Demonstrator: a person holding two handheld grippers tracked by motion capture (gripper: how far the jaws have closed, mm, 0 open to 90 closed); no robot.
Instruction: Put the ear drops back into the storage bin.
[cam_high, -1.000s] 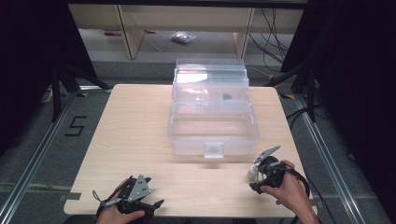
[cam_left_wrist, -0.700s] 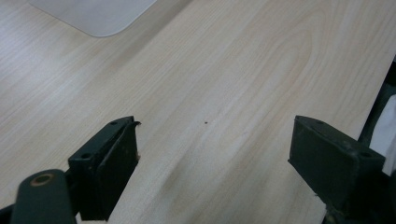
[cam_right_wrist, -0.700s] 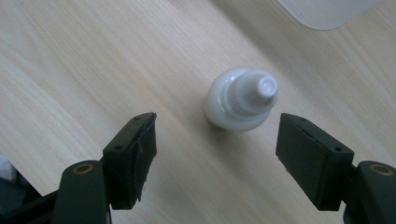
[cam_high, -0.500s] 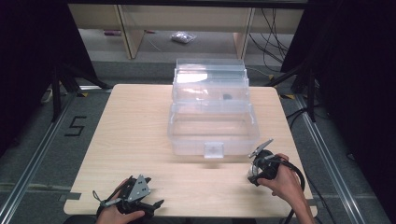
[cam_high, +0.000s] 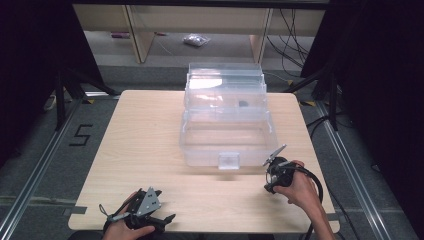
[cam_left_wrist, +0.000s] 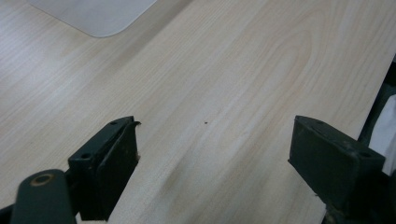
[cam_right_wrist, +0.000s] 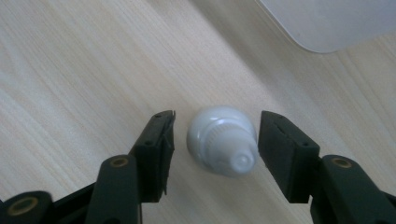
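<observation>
A small white bottle (cam_right_wrist: 223, 146) with a ribbed collar and rounded tip lies on the wooden table (cam_right_wrist: 70, 70). The right gripper (cam_right_wrist: 215, 140) straddles it, its jaws just closing but not yet touching. The left gripper (cam_left_wrist: 212, 158) rests wide open.

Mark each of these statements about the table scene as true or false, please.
1. A small white bottle stands between the jaws of the right hand-held gripper. True; the jaws have just been closing and do not touch it yet.
2. The left hand-held gripper holds a cap. False; its jaws are open over the bare table.
3. The clear plastic box is in the middle of the table. True.
4. The right hand-held gripper is inside the box. False; it is beside the box's front right corner.
</observation>
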